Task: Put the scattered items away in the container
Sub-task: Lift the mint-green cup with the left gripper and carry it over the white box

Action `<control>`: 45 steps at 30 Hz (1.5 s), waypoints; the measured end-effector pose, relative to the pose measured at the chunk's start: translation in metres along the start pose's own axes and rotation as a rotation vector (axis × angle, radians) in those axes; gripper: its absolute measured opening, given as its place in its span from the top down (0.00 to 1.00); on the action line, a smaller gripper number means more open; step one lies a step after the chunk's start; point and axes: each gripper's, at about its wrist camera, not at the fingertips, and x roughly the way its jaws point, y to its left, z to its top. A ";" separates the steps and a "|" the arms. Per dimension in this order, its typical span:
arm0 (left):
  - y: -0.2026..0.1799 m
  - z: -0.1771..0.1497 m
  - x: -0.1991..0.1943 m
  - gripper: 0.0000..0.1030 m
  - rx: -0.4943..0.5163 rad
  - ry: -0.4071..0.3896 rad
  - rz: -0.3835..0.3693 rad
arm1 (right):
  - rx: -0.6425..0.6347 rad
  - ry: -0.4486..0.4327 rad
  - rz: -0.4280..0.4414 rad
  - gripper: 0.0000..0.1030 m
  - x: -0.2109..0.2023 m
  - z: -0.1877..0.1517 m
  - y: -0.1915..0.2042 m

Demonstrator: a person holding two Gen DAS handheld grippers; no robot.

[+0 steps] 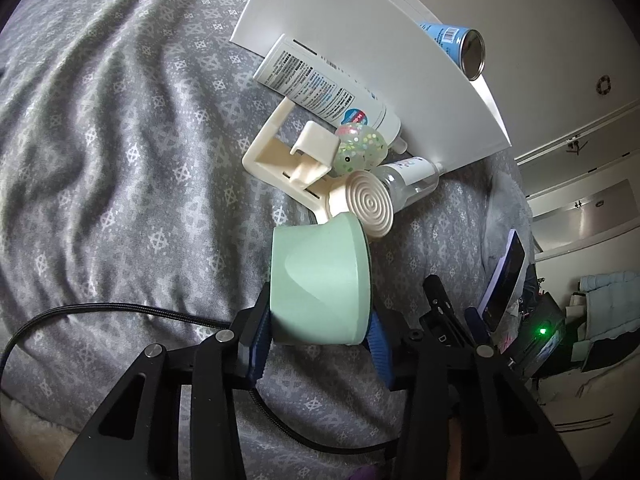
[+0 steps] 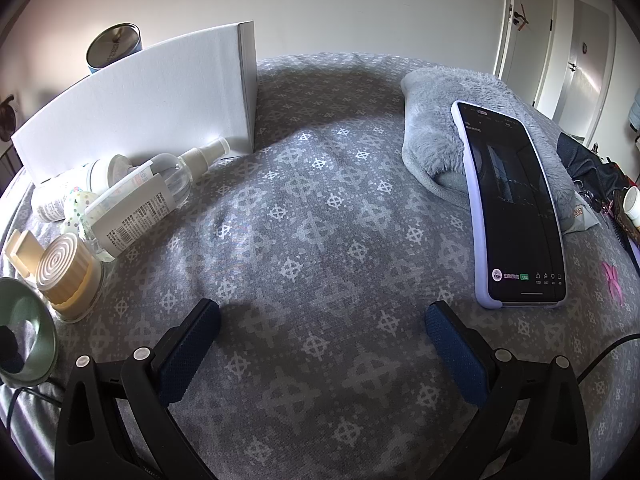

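1 white box (image 2: 136, 96), 1 blue can (image 1: 460, 46), 2 bottles: white tube (image 1: 320, 84), clear spray (image 2: 180, 172); 1 green cup (image 1: 320, 284), 1 glitter ball (image 1: 360, 148), 1 phone (image 2: 516, 204)

Right gripper (image 2: 322, 330) stood open over patterned bedspread (image 2: 320, 208); phone (image 2: 516, 208) lay on grey towel (image 2: 436, 128); white box (image 2: 140, 100) upright.

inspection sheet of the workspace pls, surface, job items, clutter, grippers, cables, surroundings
surface: bed under a grey patterned sheet, rumpled.
job's things: white box upright with a blue tin behind its wall; white tube, clear spray bottle, speckled ball, cream clamp stand and ribbed-lid jar heaped beside it.
clutter: phone leaning on a fluffy grey blanket.
grippers: left gripper shut on a green cup; right gripper open, nothing in it.
cables: black braided cable across the sheet.
surroundings: white wall, door.
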 end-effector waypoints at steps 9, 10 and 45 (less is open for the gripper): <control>-0.008 0.002 -0.016 0.61 0.064 -0.053 0.009 | 0.000 0.000 0.000 0.00 0.000 0.000 0.000; -0.009 0.003 -0.018 0.61 0.069 -0.058 0.008 | 0.000 0.000 0.000 0.00 0.000 0.000 0.000; -0.072 0.195 -0.036 0.61 0.134 -0.403 0.032 | 0.003 -0.001 0.003 0.00 -0.003 -0.002 -0.001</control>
